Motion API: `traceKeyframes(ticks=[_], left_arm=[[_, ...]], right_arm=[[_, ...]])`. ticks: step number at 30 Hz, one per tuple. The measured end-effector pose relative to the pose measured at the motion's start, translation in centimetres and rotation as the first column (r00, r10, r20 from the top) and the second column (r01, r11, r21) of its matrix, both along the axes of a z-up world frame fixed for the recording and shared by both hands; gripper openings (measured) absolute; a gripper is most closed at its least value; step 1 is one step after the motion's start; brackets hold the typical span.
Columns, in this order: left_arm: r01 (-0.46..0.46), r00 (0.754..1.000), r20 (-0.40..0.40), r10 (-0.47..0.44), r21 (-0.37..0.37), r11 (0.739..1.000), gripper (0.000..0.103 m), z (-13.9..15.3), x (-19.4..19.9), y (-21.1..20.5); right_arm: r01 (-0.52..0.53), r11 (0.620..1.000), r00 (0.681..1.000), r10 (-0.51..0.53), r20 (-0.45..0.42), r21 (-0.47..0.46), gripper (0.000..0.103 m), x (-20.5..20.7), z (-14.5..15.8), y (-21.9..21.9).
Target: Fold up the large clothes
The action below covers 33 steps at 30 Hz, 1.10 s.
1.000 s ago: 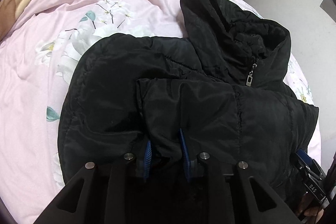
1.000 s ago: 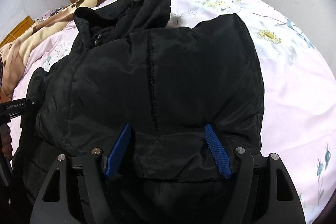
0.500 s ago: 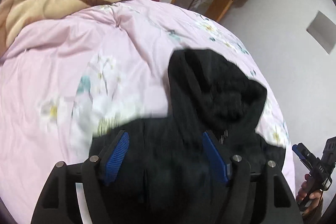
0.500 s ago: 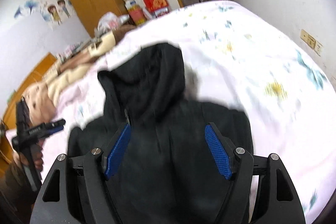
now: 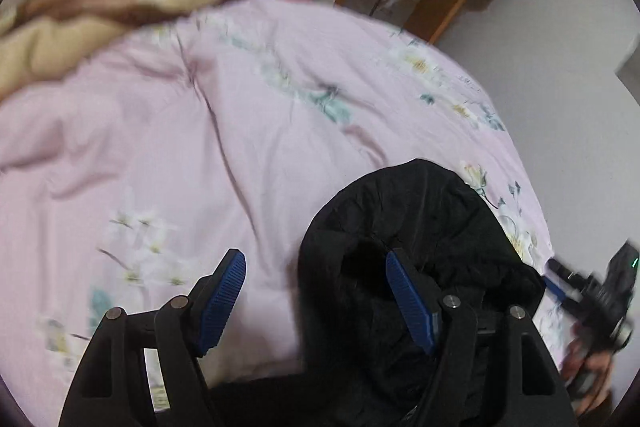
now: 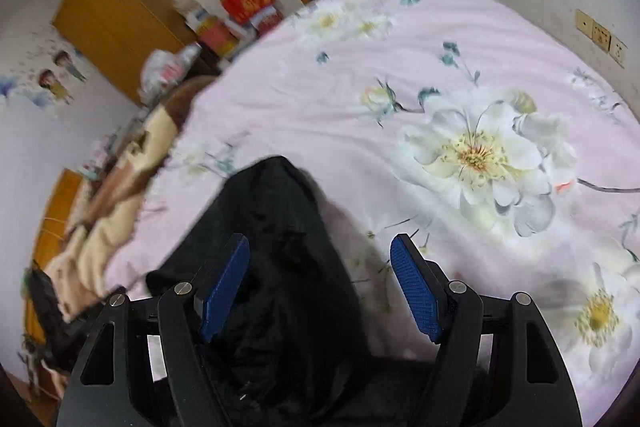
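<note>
Jaws of the left gripper and right gripper stand wide, holding nothing; the black jacket lies on the bed near its right edge.
</note>
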<state>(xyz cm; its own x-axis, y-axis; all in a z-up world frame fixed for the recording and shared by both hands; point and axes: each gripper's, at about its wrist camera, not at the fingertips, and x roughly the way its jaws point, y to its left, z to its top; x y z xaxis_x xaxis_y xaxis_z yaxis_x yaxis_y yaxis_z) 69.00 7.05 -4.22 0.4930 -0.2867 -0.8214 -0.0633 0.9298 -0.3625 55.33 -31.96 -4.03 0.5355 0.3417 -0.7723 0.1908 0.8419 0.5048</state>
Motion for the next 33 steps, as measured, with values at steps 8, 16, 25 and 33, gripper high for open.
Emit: traceKeyframes(ticks=[8,16,25,33], left_arm=[[0.02,0.99,-0.137,-0.017,0.019,1.0,0.07,-4.9,3.4,-1.8],[0.026,0.989,-0.146,-0.022,0.02,0.999,0.016,-5.9,2.4,-2.3],[-0.02,0.998,-0.064,0.015,-0.077,0.997,0.008,-4.5,-0.5,0.2],[-0.023,0.996,0.083,0.038,-0.176,0.984,0.008,-1.3,-6.1,1.9]], right_arm=[[-0.079,0.989,0.994,0.087,-0.061,0.122,0.073,1.1,-4.7,0.8],[-0.23,0.963,0.971,0.217,-0.098,-0.142,0.028,0.5,-4.8,3.9],[-0.249,0.882,0.963,0.27,-0.003,-0.399,0.013,-3.3,-2.7,5.4],[-0.198,0.805,0.916,0.355,0.186,-0.559,0.011,-9.4,1.4,7.5]])
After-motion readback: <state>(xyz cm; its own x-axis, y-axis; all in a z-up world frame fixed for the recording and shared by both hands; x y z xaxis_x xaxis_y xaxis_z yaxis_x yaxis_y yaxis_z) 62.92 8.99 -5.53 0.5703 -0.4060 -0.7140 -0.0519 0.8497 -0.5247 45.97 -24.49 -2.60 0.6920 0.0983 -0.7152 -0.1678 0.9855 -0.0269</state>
